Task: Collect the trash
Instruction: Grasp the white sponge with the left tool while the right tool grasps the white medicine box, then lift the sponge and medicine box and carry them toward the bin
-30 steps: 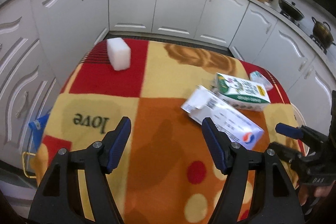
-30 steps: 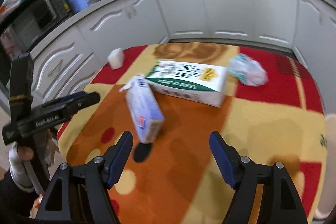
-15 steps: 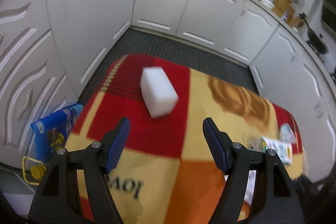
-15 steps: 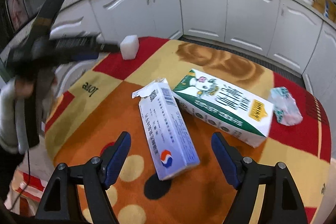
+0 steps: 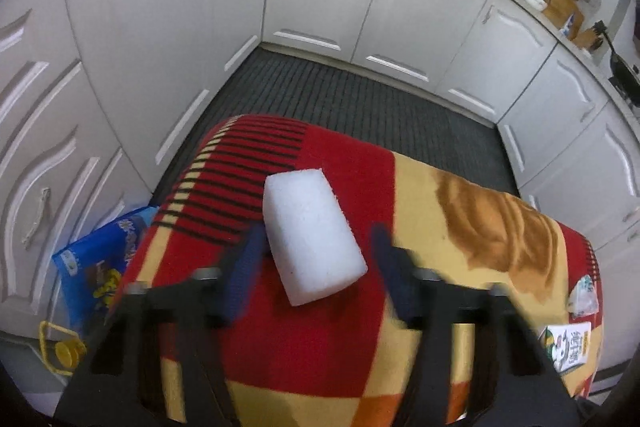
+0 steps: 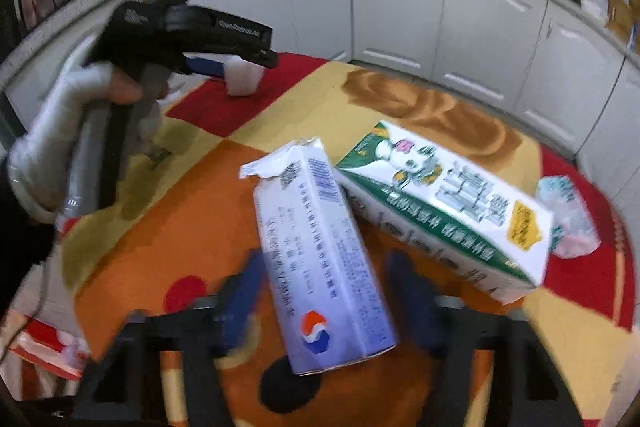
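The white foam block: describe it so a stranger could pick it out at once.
Find the table under its red, yellow and orange cloth. On its red corner patch, nearest the white cabinets, lies the white foam block, between the left gripper's blue fingers. Unlike the two printed cartons and the crumpled wrapper, it is plain, unprinted white.

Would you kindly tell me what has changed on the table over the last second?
The left tongs swung from the cartons to the white foam block and have been closing around it. The right tongs closed in around the purple-white carton. Green carton unmoved.
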A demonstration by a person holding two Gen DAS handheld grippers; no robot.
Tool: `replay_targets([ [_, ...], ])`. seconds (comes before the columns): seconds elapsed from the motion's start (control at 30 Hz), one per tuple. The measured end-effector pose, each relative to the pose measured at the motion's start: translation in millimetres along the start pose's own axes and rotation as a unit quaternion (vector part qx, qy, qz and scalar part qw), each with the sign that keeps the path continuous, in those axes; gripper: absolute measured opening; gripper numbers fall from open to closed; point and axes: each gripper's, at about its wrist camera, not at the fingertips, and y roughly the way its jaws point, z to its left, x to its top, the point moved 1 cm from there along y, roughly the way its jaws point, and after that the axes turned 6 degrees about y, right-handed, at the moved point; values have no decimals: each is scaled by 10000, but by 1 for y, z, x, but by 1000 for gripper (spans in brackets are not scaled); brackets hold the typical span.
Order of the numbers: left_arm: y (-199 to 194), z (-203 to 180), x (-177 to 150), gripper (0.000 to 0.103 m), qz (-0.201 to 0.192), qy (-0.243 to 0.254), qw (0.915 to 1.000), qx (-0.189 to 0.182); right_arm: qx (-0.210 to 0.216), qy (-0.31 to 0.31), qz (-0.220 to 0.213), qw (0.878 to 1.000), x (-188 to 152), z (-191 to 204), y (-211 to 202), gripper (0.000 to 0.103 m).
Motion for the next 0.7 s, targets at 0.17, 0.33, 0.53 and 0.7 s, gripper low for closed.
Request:
replay_targets([
  [0.17,-17,2,-10,28,-109,54,9998,-164,306,232,-136,9992,-4,-5,-13,17],
  [0.33,-51,-9,-34,28,-256,233,9985,-413,659,636,-212,9956,-12,-15,-31,17],
  [0.53,-84,-39,-67,28,-310,573,9956,-668,795,1036,-368,9908,-24,-27,-54,17],
  [0.7,-106,-69,-88,28,-379,880,9914,-892,766,1159,-533,9889,-35,-31,-76,17],
])
